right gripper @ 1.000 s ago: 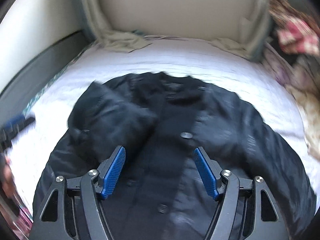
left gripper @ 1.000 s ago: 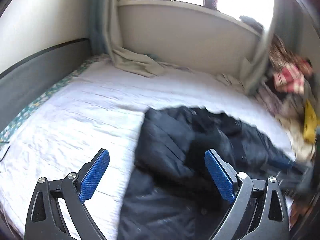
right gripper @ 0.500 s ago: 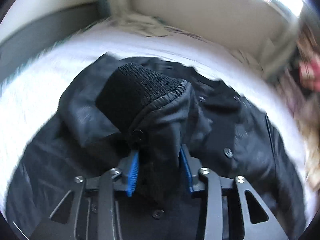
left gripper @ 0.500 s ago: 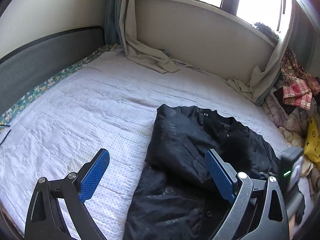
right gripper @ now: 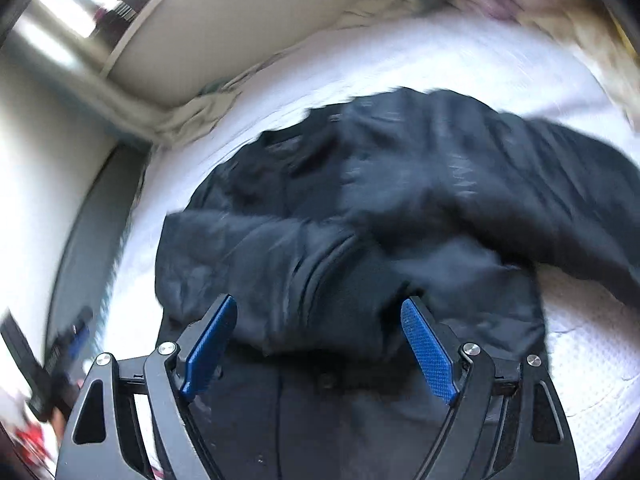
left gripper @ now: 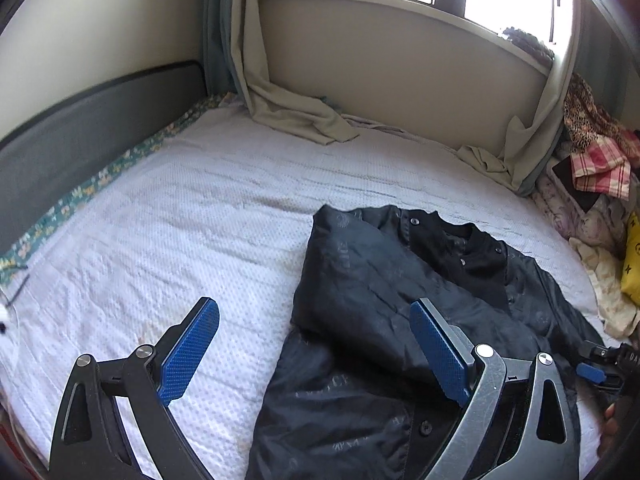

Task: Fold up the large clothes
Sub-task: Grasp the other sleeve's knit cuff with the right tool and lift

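1. A black jacket point(left gripper: 400, 320) lies on a bed point(left gripper: 192, 216) covered with a pale dotted sheet, toward the bed's right side in the left wrist view.
2. Its collar point(left gripper: 468, 240) points toward the window wall; snap buttons run down the front.
3. One sleeve point(left gripper: 360, 280) is folded across the chest, so the jacket's left edge forms a straight line.
4. The left gripper point(left gripper: 314, 354) hovers above the bed with its jaws wide apart. One blue pad is over the bare sheet, the other over the jacket, and nothing is between them that they press on.
5. The right gripper point(right gripper: 316, 340) has just been opening its jaws; they now stand wide apart. The sleeve cuff point(right gripper: 352, 280) lies between the pads, but they do not press on it.
6. The right wrist view is tilted and motion-blurred, so fine detail on the jacket point(right gripper: 400, 200) cannot be read there.
7. In the left wrist view the right gripper shows at the right edge beside the jacket's far side.
8. Beige curtains point(left gripper: 288, 112) hang from the window and pool on the bed's far edge.
9. A pile of clothes point(left gripper: 596, 168) sits at the bed's right, including a red checked piece.
10. A grey headboard point(left gripper: 92, 128) runs along the left.
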Available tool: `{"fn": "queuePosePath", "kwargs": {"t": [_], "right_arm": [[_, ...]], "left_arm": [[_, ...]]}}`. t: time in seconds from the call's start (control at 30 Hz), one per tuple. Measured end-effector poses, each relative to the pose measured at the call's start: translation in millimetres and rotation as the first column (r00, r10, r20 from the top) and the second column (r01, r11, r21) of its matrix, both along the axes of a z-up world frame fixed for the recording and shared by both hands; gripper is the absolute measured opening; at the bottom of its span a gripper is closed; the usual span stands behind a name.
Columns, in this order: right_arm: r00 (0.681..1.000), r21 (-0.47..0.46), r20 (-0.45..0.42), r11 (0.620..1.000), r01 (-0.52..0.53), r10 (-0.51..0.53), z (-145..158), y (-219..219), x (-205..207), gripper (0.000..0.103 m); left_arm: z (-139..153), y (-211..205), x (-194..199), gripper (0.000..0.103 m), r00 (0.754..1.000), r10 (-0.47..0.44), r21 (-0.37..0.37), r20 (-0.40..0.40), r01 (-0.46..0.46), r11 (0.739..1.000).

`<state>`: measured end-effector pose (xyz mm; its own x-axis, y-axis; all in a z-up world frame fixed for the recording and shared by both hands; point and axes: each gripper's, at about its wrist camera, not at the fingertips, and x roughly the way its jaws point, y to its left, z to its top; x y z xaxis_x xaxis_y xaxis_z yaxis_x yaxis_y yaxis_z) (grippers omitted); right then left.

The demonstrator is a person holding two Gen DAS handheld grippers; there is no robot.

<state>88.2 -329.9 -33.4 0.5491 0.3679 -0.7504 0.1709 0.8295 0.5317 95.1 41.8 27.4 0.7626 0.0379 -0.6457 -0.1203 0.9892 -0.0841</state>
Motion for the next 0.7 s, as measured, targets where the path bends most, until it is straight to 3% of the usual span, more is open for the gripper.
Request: {"fn": "queuePosePath", "kwargs": {"t": [0.17,0.3,0.33,0.4,0.43,0.57,0.7], "right_arm": [[0.993,0.16,-0.117,0.986,0.049,-0.031,-37,-27,14,0.083],[0.984,0.244,-0.177,0.969,0.031,0.014,-67,-17,22,0.083],[0.981,0.269,-0.191,0.963,0.023,0.029,-76,-11,26,0.078],[0.98,0.307,-0.186,0.952,-0.011,0.071,-85,-3,34,0.046],[0.979,0.293,-0.181,0.955,-0.036,0.092,-85,3,39,0.035],[0.987,0.088,-0.091,0.988,-0.124,0.132,-51,27,73,0.007],[0.971,-0.084,0.164,0.983,-0.163,0.175,16,38,101,0.006]], "left_arm": [[6,-20,37,0.098,0.998,-0.059,0.05,-0.025,0.06,0.997],[-17,-18,53,0.098,0.996,-0.068,0.033,-0.056,0.069,0.997],[-24,-16,56,0.098,0.995,-0.056,0.022,-0.081,0.058,0.998],[-35,-14,64,0.097,0.99,-0.064,0.008,-0.122,0.066,0.998],[-37,-13,68,0.097,0.99,-0.058,0.021,-0.128,0.061,0.998],[-31,-12,73,0.096,0.994,-0.043,0.047,-0.098,0.048,0.998],[-31,-14,76,0.096,0.996,-0.043,0.074,-0.074,0.049,0.996]]}}
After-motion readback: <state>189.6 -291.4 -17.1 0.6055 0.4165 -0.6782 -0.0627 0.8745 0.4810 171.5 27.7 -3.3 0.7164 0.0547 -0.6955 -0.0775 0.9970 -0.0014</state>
